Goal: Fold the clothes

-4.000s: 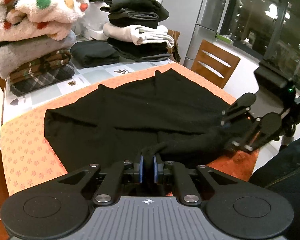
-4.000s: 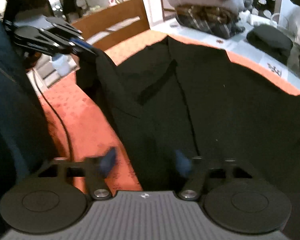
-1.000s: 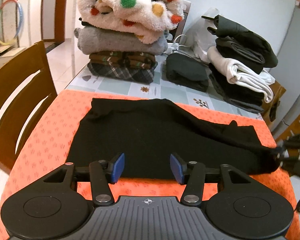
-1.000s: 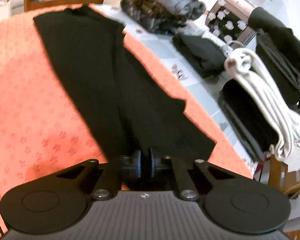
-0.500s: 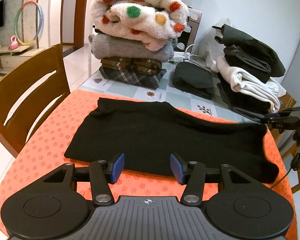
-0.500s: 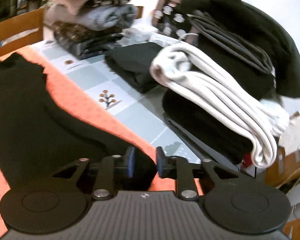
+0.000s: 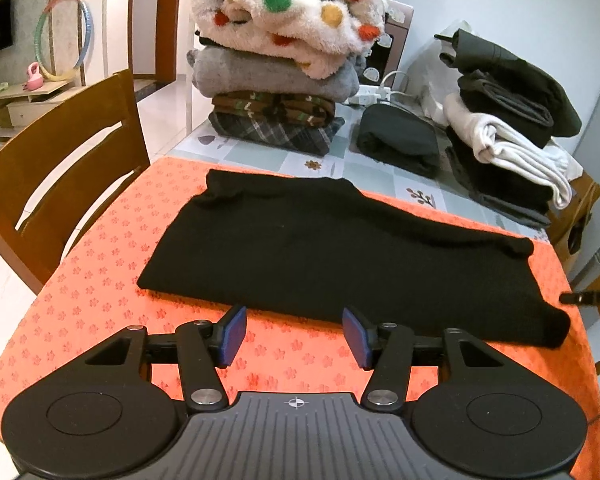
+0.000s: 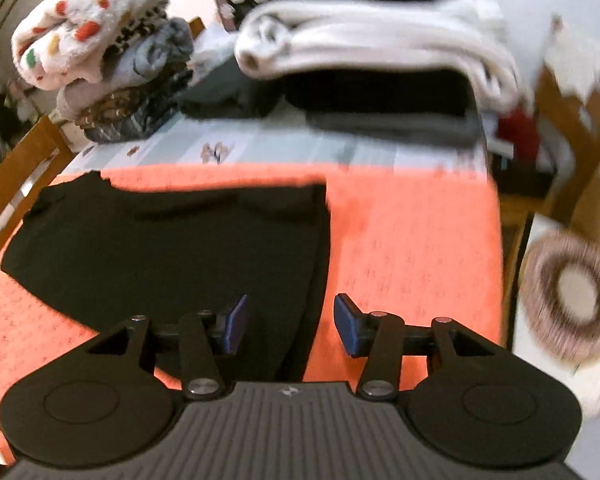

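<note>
Orange mat [image 8: 412, 240]: black garment [image 8: 160, 248] now released.

A wooden chair [image 7: 60, 168] stands at the left edge of the table, which is covered by an orange cloth with a small flower print [image 7: 100, 280] and, beyond it, a pale tiled-pattern cover [image 7: 332, 168]. Behind the chair, a pastel hoop [image 7: 64, 36] leans against the wall above a low shelf [image 7: 24, 100]. A white power strip with its cable [image 7: 374, 90] lies at the back of the table, and a round woven brown-and-cream mat [image 8: 572, 296], blurred, lies off the table's right edge.
</note>
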Action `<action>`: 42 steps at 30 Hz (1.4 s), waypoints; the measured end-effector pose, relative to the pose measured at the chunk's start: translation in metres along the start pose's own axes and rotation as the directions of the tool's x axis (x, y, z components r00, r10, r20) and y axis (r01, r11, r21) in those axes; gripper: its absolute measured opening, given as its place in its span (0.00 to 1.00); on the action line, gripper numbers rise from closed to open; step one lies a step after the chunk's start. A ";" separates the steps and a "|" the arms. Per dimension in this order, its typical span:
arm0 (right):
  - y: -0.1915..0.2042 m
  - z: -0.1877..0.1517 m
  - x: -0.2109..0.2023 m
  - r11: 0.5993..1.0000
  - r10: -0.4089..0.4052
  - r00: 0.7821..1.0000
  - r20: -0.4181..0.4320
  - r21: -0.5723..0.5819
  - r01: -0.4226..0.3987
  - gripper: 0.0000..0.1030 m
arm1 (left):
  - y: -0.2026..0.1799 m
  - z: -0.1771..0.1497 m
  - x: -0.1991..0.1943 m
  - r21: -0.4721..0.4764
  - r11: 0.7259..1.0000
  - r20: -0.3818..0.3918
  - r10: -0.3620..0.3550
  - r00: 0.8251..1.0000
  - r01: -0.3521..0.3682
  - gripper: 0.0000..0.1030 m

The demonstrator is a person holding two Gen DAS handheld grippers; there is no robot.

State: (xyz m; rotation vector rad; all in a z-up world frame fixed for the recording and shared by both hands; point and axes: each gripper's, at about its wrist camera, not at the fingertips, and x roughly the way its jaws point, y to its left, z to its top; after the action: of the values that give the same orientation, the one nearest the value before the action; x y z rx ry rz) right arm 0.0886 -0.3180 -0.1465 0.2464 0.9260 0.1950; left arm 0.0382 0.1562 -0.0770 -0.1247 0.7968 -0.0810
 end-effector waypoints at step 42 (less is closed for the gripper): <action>0.076 0.065 0.077 0.951 0.171 0.985 -0.032 -0.255 -0.173 0.55 | 0.016 -0.011 0.023 -0.054 0.993 -0.049 0.106 0.993 -0.108 0.56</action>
State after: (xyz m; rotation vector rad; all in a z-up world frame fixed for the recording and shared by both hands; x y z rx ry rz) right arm 0.1814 -0.2327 -0.1458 0.0850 0.8788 0.4748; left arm 0.0468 0.1688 -0.1025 -0.1336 0.8511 0.0400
